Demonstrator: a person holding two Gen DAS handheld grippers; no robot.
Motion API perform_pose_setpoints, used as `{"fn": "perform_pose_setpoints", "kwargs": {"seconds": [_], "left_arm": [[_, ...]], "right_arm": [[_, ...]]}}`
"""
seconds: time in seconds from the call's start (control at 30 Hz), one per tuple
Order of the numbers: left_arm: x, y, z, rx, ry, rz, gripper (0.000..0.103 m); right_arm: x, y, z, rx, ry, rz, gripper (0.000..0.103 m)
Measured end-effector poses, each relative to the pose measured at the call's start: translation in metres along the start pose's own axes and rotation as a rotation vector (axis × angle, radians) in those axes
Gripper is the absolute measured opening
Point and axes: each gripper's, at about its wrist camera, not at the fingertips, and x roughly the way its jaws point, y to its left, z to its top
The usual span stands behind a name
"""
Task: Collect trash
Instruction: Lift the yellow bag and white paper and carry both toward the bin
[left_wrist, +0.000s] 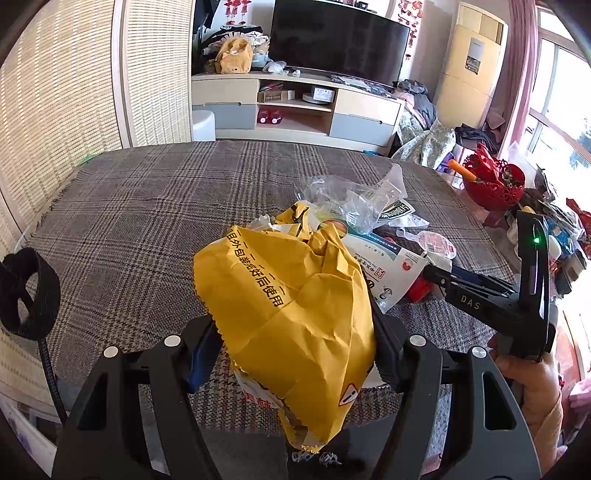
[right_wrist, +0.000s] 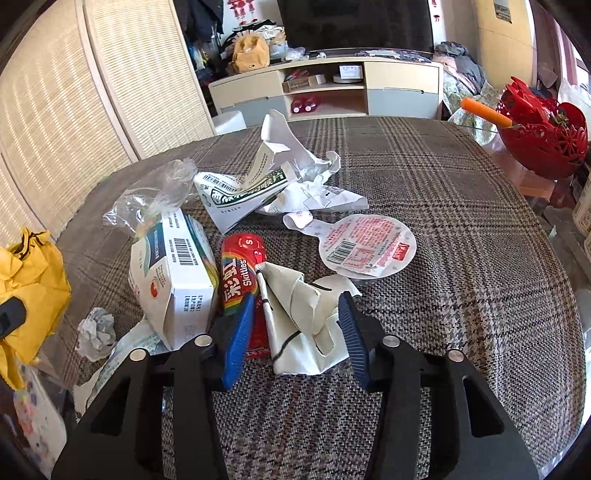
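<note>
The left gripper (left_wrist: 295, 332) clamps a crumpled yellow paper wrapper (left_wrist: 295, 306), its long axis running away from the camera over the plaid-covered worktop (left_wrist: 129, 221). The right gripper (right_wrist: 295, 328) stands partly open around a crumpled cream paper wrapper (right_wrist: 299, 325) lying lengthwise between its pads, beside a red Skittles packet (right_wrist: 240, 273).

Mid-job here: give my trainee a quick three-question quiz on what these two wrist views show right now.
1. True or false: the left tool grips a yellow bag.
2. What lies between the right tool's pads? A) round lid B) crumpled white wrapper C) red basket
3. Fill in: the red packet beside the white box reads ____.

Key: 1 true. 2 B, the crumpled white wrapper; pads not pressing. 3 Skittles.
</note>
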Motion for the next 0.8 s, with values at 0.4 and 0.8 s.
{"fn": "perform_pose_setpoints", "kwargs": {"seconds": [0.4, 0.8], "left_arm": [[-0.021, -0.003, -0.011, 0.009, -0.012, -0.011, 0.066], [-0.076, -0.009, -0.064, 0.05, -0.036, -0.03, 0.066]], "right_arm": [[-0.019, 0.0, -0.021, -0.012, 0.01, -0.014, 0.024], [-0.122, 0.028, -0.091, -0.035, -0.052, 0.036, 0.024]]}}
